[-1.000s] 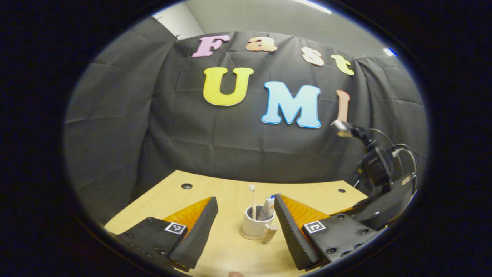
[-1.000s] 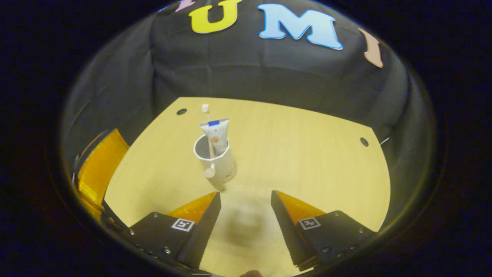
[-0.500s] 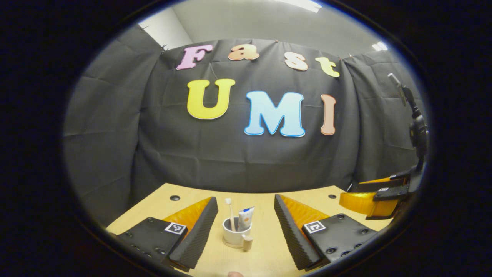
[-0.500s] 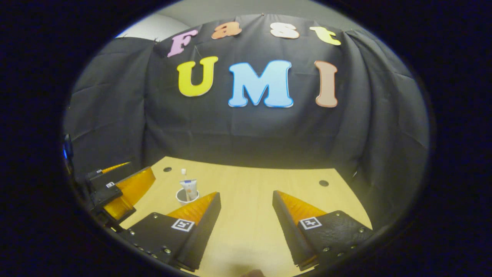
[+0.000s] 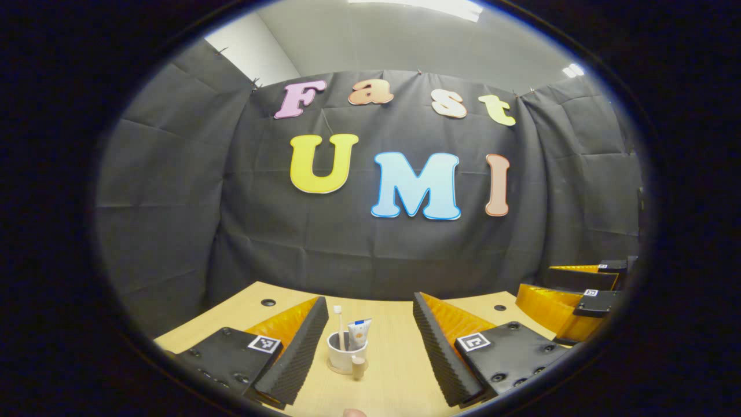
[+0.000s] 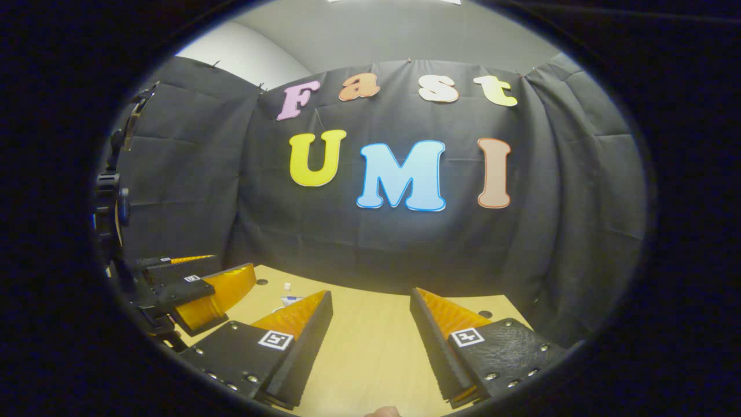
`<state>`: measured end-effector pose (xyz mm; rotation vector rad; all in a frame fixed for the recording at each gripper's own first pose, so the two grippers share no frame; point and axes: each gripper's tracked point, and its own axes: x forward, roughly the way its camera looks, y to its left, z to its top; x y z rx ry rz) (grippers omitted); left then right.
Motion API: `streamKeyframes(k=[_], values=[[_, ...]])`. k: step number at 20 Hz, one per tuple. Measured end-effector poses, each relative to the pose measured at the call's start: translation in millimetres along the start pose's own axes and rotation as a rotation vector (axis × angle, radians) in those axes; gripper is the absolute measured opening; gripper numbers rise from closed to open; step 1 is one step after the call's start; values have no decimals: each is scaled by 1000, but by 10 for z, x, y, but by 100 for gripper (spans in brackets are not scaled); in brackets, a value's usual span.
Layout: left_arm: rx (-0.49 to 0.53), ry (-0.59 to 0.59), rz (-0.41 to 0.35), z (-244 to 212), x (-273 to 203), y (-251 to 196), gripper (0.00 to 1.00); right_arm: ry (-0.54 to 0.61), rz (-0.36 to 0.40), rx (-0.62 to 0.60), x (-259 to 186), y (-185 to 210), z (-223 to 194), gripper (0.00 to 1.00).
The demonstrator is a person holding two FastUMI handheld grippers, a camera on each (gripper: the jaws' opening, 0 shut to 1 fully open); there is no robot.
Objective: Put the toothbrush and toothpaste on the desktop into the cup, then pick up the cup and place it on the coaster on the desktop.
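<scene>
The cup (image 5: 346, 355) stands on the worktop (image 5: 393, 370), holding the toothbrush (image 5: 338, 327) and toothpaste (image 5: 360, 333). Both the left gripper (image 5: 370, 347) and the right gripper (image 6: 370, 341) have open, empty jaws. The task looks finished, so both should simply stay clear of the cup.

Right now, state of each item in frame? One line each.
cup: upright on the coaster
toothbrush: standing in the cup, head up
toothpaste: standing in the cup
left gripper: open, empty
right gripper: open, empty

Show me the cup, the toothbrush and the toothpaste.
cup (image 5: 341, 360), left gripper view, white front wall.
toothbrush (image 5: 338, 324), left gripper view, upper stem.
toothpaste (image 5: 359, 333), left gripper view, tube's flat end.
</scene>
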<state>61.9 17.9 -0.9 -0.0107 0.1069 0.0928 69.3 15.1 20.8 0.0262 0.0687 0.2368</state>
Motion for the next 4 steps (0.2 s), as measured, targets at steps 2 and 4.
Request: streamKeyframes(k=[2, 4], values=[[0, -5, -2, 31, -18, 10, 93, -8, 5, 6, 3, 20, 42, 83], [2, -8, -7, 60, -25, 65, 93, -18, -15, -3, 7, -3, 70, 83]])
